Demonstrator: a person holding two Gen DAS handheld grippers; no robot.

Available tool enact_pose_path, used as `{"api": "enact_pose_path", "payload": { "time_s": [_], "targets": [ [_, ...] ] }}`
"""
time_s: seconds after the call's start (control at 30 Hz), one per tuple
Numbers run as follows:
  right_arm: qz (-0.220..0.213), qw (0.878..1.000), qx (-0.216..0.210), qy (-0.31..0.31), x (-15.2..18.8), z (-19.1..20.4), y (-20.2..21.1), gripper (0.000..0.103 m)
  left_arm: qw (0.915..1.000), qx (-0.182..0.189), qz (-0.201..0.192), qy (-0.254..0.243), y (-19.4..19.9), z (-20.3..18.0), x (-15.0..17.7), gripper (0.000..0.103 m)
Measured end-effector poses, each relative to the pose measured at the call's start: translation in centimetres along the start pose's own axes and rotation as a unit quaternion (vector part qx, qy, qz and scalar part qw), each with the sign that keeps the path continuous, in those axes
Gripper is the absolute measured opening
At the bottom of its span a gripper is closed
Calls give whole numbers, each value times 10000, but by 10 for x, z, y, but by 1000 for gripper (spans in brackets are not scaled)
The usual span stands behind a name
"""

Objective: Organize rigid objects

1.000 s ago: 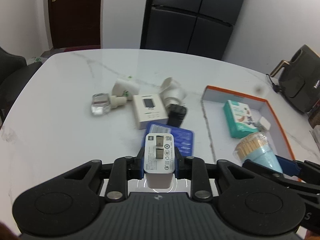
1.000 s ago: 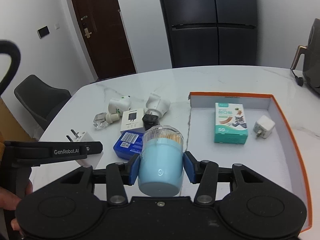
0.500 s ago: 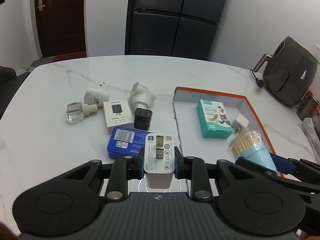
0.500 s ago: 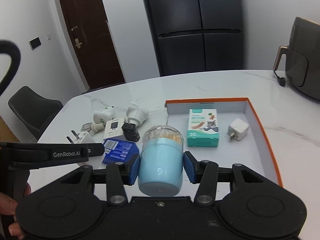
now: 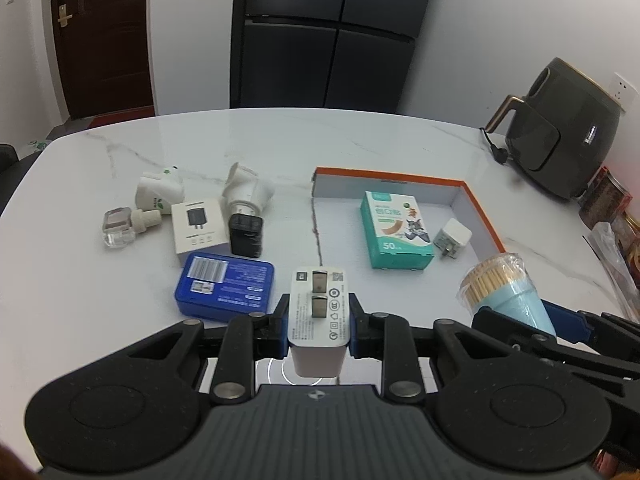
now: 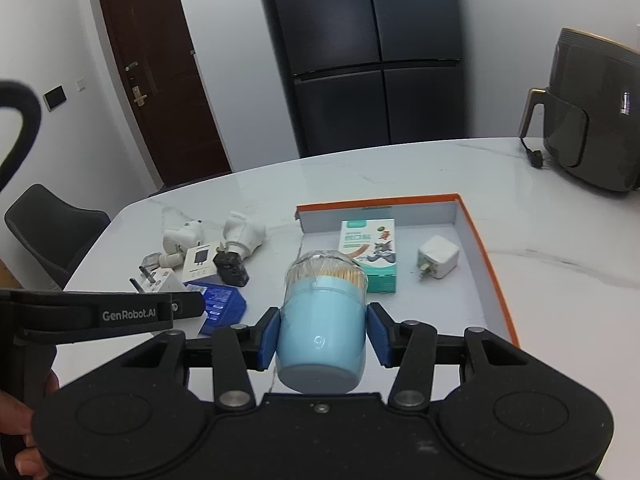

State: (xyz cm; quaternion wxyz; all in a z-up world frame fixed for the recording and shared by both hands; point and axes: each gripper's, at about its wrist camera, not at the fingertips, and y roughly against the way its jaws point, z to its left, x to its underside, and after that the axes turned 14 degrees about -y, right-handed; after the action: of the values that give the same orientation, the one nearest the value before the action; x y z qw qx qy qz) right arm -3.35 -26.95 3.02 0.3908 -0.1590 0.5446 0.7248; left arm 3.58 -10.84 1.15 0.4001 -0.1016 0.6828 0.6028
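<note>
My left gripper (image 5: 319, 320) is shut on a white charger plug (image 5: 319, 314), prongs facing up, held above the marble table (image 5: 280, 140). My right gripper (image 6: 322, 334) is shut on a light-blue toothpick jar (image 6: 322, 340) with a clear lid; the jar (image 5: 504, 294) also shows at the right of the left wrist view. Ahead lies an orange-rimmed tray (image 5: 482, 216) holding a teal box (image 5: 394, 236) and a small white plug (image 5: 454, 237). The same tray (image 6: 488, 248) lies in front of the jar.
Left of the tray lie a blue case (image 5: 226, 288), a black adapter (image 5: 246, 235), a white box (image 5: 199, 229), two white plugs and a clear bottle (image 5: 120, 226). A dark air fryer (image 5: 560, 140) stands at the far right. A chair (image 6: 48, 232) stands beyond the table's left edge.
Both grippers moved to the right and slightly up with their loads, so the tray sits more centred ahead of them. Neither grip changed.
</note>
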Motion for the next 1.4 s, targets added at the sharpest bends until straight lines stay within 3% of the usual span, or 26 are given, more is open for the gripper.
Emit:
{"api": "enact_pose_path", "payload": {
  "time_s": [0.87,1.4],
  "targets": [
    [-228,9981,448,-358,-12,-57,21,57,9987,361,4,-363,-14,-57,-12,27],
    [-260,9973,553,-409,-23,-77,19,57,9983,441,18,-379,-25,-74,-21,27]
  ]
}}
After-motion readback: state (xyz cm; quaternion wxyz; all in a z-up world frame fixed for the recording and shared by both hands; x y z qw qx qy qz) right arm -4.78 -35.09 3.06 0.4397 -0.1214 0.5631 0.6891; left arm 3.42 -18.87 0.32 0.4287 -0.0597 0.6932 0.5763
